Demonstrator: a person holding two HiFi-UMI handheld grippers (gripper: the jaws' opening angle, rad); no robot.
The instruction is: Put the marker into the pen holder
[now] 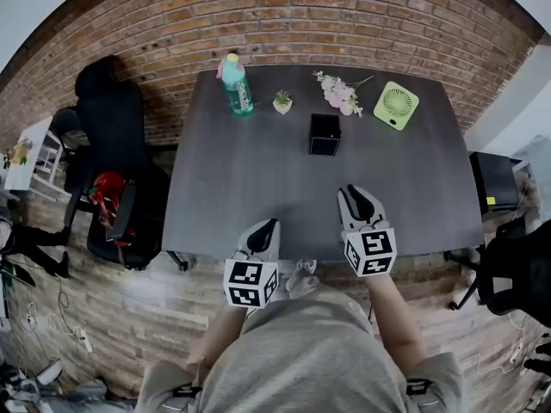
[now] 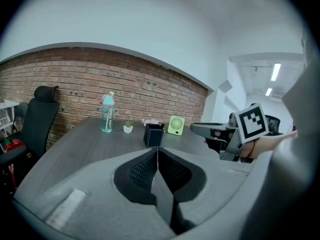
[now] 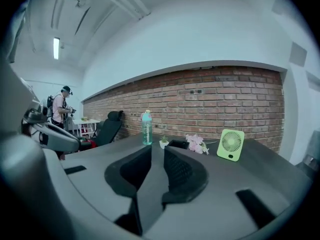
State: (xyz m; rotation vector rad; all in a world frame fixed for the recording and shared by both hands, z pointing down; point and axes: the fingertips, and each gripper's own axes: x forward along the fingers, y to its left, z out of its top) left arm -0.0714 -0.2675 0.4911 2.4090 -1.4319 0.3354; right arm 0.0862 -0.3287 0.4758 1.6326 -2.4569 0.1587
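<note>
I see no marker anywhere: none lies on the dark table (image 1: 241,188) and neither of my grippers has one. The black square pen holder (image 1: 325,134) stands toward the far side of the table, well ahead of both grippers. In the left gripper view something small may poke above its rim, but it is too small to tell. Either the marker is already inside, or this step has not started; I lean toward already inside.

My left gripper (image 1: 267,228) hovers at the near edge with its pads pressed together on nothing. My right gripper (image 1: 355,193) sits just over the near part of the table, its pads a narrow slit apart, also empty.

Behind the holder are a teal water bottle (image 1: 236,84), a small potted plant (image 1: 282,101), pink flowers (image 1: 339,94) and a green fan (image 1: 396,105).

Next I should look down into the holder before reaching for anything.
</note>
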